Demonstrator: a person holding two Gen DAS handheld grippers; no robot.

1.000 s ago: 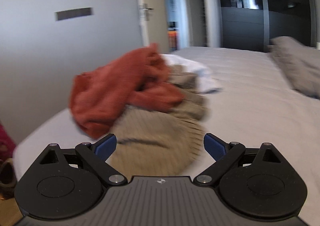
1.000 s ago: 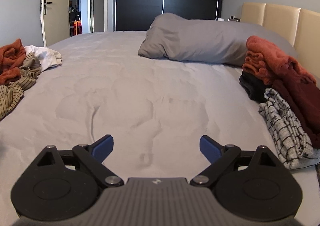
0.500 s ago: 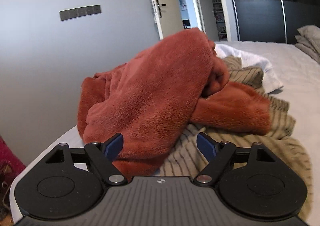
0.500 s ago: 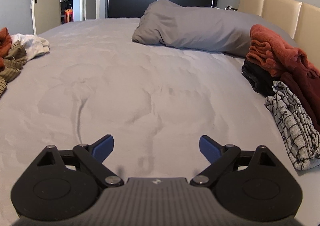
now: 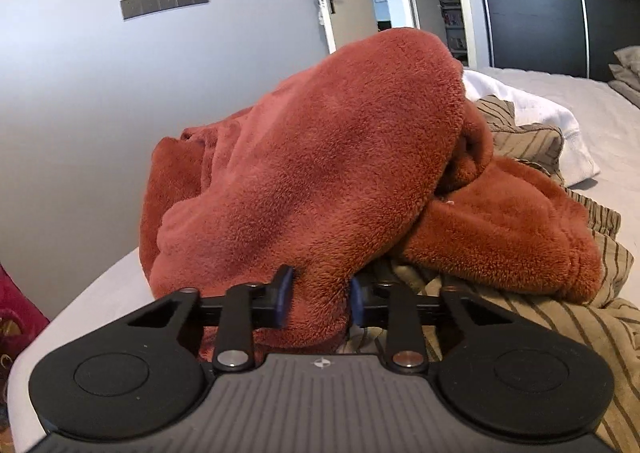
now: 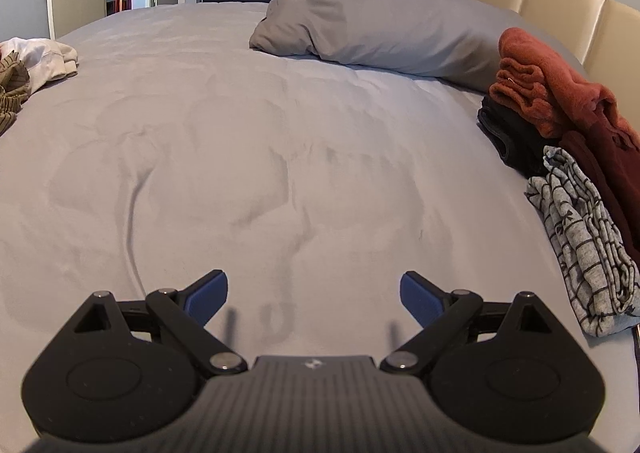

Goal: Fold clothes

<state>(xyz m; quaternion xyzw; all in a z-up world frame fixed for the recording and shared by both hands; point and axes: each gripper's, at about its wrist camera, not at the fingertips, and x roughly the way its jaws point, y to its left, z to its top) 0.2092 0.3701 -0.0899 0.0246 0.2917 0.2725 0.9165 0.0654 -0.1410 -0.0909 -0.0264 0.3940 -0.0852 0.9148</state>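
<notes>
A crumpled rust fleece garment (image 5: 320, 157) tops a pile at the bed's corner, over a beige striped garment (image 5: 560, 325) and a white one (image 5: 536, 113). My left gripper (image 5: 319, 293) is closing on the fleece's near edge; a fold of it is pinched between the blue pads. In the right wrist view, my right gripper (image 6: 314, 293) hovers open over bare grey sheet (image 6: 280, 153), nothing between its fingers. The same pile shows at far left there as a white garment (image 6: 44, 57) and a striped garment (image 6: 12, 89).
Folded clothes are stacked at the right by the headboard (image 6: 560, 5): a rust piece (image 6: 548, 81), a black one (image 6: 508, 129), a grey checked one (image 6: 580, 237). A grey pillow (image 6: 380, 25) lies at the back. A wall (image 5: 120, 93) stands close behind the pile.
The left gripper came up to the pile and its jaws went from wide apart to pinching the fleece's edge. The right gripper drifted slightly forward over the sheet, still open.
</notes>
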